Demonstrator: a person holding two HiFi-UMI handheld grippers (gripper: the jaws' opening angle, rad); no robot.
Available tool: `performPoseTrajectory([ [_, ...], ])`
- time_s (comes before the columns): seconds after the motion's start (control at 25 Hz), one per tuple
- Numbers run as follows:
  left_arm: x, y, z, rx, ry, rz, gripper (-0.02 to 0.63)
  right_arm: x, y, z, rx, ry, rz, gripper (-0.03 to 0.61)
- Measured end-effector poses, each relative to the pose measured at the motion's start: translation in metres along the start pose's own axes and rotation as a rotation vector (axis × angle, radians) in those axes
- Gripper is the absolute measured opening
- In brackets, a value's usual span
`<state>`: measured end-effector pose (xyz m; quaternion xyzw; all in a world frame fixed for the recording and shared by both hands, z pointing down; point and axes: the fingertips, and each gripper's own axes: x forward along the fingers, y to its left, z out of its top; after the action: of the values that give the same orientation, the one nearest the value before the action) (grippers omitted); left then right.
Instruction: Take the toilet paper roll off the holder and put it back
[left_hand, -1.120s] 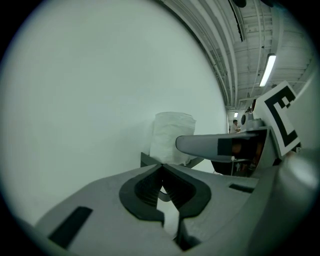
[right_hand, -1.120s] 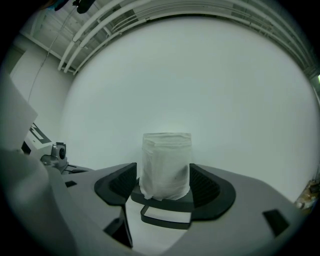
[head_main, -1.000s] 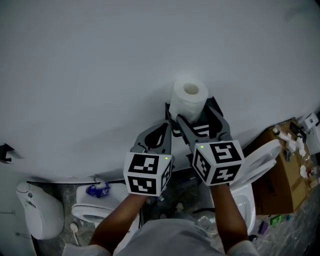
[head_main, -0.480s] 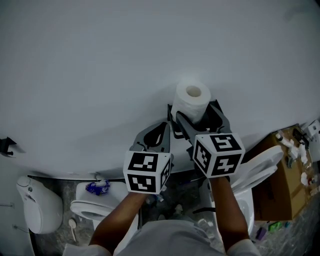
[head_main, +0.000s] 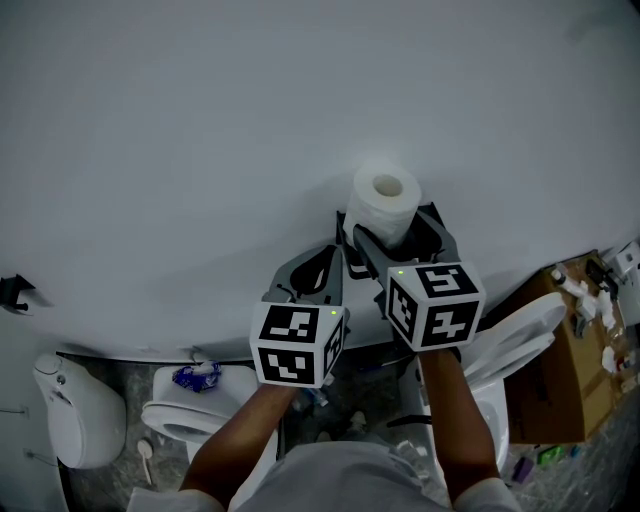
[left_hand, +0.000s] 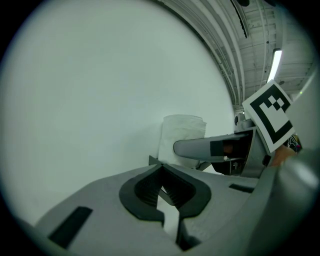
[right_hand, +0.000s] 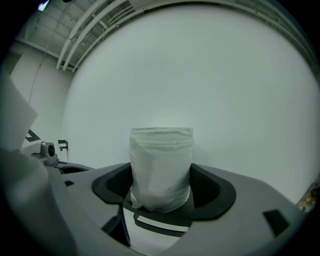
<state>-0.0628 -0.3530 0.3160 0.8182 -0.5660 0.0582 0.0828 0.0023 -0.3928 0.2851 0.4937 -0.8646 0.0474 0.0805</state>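
A white toilet paper roll (head_main: 385, 200) stands upright on a dark holder (right_hand: 165, 223) fixed to the white wall. My right gripper (head_main: 395, 235) reaches up to it, jaws spread wide on either side of the roll's lower part (right_hand: 161, 170). The roll fills most of the gap, and I see no squeeze in the paper. The left gripper (head_main: 335, 250) hangs just left of the roll, shut and empty. In the left gripper view its tips (left_hand: 160, 169) meet, with the roll (left_hand: 182, 132) and the right gripper's finger (left_hand: 200, 146) beyond.
The white wall (head_main: 250, 120) fills the upper view. Below stand a toilet (head_main: 185, 420) with a blue packet (head_main: 195, 378) on it, a second toilet with a raised seat (head_main: 520, 335), a cardboard box (head_main: 565, 370) at the right and a white unit (head_main: 70, 415) at the left.
The right gripper's jaws stand a little wider round the roll than a second ago. The left gripper has hardly moved, and the roll stays on the holder.
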Motion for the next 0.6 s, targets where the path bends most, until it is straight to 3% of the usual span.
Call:
performPoseTrajectory([
  [0.6, -0.0102, 0.0018, 0.0021, 0.003, -0.012, -0.03, 0.005, -0.0062, 0.0032, 0.0077, -0.004, -0.022, -0.044, 0.356],
])
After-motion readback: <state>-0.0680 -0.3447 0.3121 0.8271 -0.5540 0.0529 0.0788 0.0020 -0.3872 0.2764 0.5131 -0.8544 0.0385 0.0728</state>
